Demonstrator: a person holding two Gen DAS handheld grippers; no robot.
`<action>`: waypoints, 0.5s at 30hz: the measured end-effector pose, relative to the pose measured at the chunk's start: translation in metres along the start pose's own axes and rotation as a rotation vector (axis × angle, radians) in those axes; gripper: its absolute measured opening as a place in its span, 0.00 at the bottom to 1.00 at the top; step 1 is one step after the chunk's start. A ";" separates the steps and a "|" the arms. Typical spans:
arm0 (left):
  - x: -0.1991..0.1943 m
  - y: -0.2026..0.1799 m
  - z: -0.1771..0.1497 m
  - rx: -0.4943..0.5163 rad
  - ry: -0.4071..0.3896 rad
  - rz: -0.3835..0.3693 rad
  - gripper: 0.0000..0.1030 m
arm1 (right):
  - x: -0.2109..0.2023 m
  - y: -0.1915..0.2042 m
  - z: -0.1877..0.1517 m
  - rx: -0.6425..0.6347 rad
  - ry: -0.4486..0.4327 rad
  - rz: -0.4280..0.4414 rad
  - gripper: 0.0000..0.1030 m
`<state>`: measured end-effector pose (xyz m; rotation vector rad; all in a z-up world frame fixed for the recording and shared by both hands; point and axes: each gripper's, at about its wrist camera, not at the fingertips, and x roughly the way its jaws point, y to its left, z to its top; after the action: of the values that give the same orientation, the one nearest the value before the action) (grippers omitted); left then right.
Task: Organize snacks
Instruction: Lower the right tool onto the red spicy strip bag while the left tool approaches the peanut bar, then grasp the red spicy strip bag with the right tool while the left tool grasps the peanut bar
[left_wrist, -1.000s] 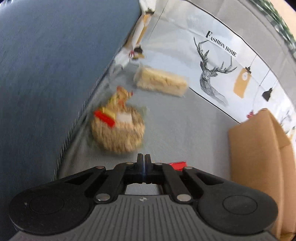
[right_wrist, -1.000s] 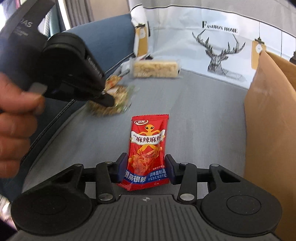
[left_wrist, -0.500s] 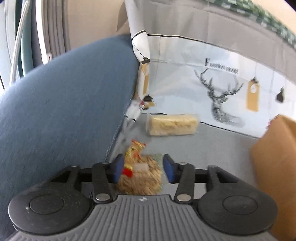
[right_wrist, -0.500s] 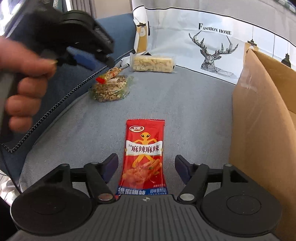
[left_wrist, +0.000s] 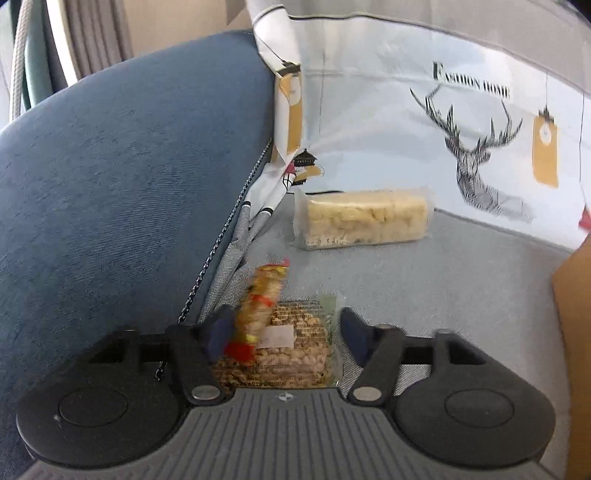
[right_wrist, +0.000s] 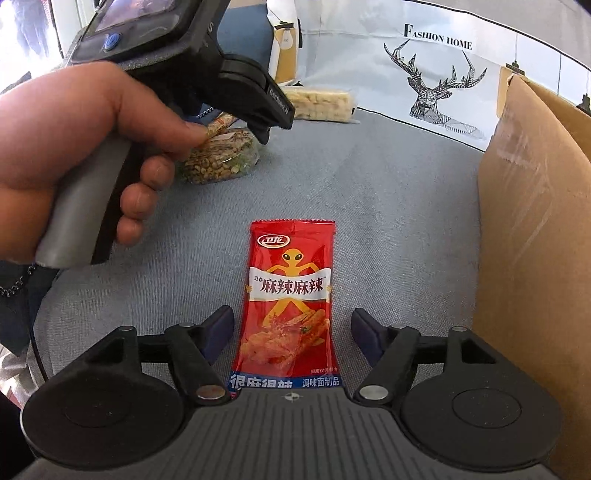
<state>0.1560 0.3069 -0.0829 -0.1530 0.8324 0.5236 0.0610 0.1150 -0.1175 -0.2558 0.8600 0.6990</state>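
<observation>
The brown cardboard box (right_wrist: 535, 229) stands at the right edge of the grey sofa seat (right_wrist: 388, 192). The left hand-held gripper (left_wrist: 282, 332), shut a second ago, now straddles the nut-brittle packet (left_wrist: 291, 350) and the thin snack stick (left_wrist: 260, 302) with jaws spread, nothing clamped. The right hand-held gripper (right_wrist: 291, 332) has let go of the red spicy-strip packet (right_wrist: 291, 295), which lies flat between its wide jaws. The pale rice-cake bar (left_wrist: 364, 221) waits by the backrest. Nothing looks boxed yet.

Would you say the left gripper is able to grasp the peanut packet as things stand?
Probably yes: the left gripper is open around the peanut packet, though a slim snack stick lies across it.
</observation>
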 end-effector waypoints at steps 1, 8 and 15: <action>-0.001 0.005 0.000 -0.020 0.004 -0.022 0.49 | 0.000 0.000 0.000 -0.004 0.001 -0.001 0.70; -0.013 0.022 -0.003 -0.073 0.036 -0.106 0.19 | 0.001 0.003 -0.001 -0.021 -0.005 -0.009 0.69; -0.025 0.023 -0.009 -0.078 0.091 -0.187 0.17 | -0.001 0.005 -0.002 -0.043 -0.018 0.001 0.52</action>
<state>0.1250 0.3142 -0.0690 -0.3256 0.8761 0.3751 0.0559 0.1174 -0.1173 -0.2871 0.8291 0.7205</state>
